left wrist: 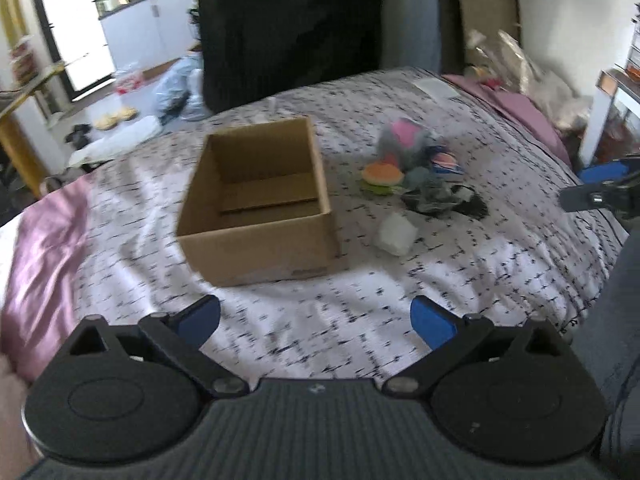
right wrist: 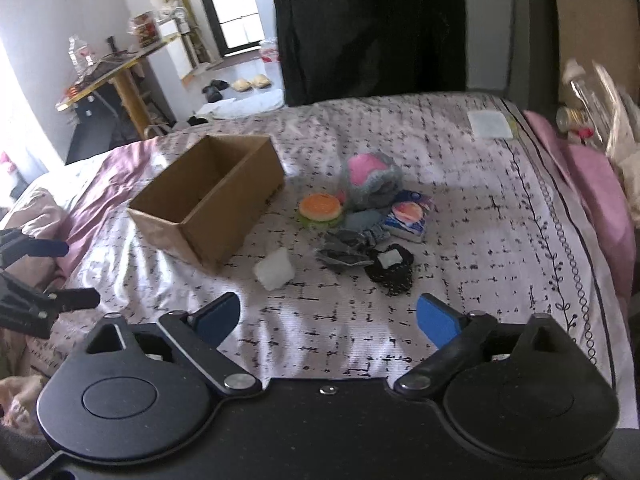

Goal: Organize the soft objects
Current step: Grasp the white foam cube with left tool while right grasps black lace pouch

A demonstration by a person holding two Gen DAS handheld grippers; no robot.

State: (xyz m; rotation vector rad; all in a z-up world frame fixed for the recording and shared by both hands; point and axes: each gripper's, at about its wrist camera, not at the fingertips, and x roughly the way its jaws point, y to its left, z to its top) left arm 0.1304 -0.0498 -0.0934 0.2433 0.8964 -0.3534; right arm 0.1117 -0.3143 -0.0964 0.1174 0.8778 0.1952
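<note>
An open cardboard box [left wrist: 256, 204] [right wrist: 208, 204] with nothing in it stands on the bed. To its right lies a pile of soft things: a burger toy [left wrist: 382, 178] [right wrist: 320, 209], a grey and pink plush [left wrist: 402, 140] [right wrist: 370, 178], a blue printed packet [right wrist: 408, 218], grey cloth [right wrist: 346, 246], a black pouch [right wrist: 392, 268] and a white foam piece [left wrist: 396, 234] [right wrist: 275, 269]. My left gripper [left wrist: 316, 320] is open and empty, in front of the box. My right gripper [right wrist: 328, 318] is open and empty, in front of the pile.
The bed has a white patterned cover [right wrist: 460, 208] and pink sheet edges [left wrist: 44, 240]. A dark curtain [left wrist: 288, 20] hangs behind. A yellow table [right wrist: 116, 68] stands at the left; bags and clutter [right wrist: 592, 104] lie at the right.
</note>
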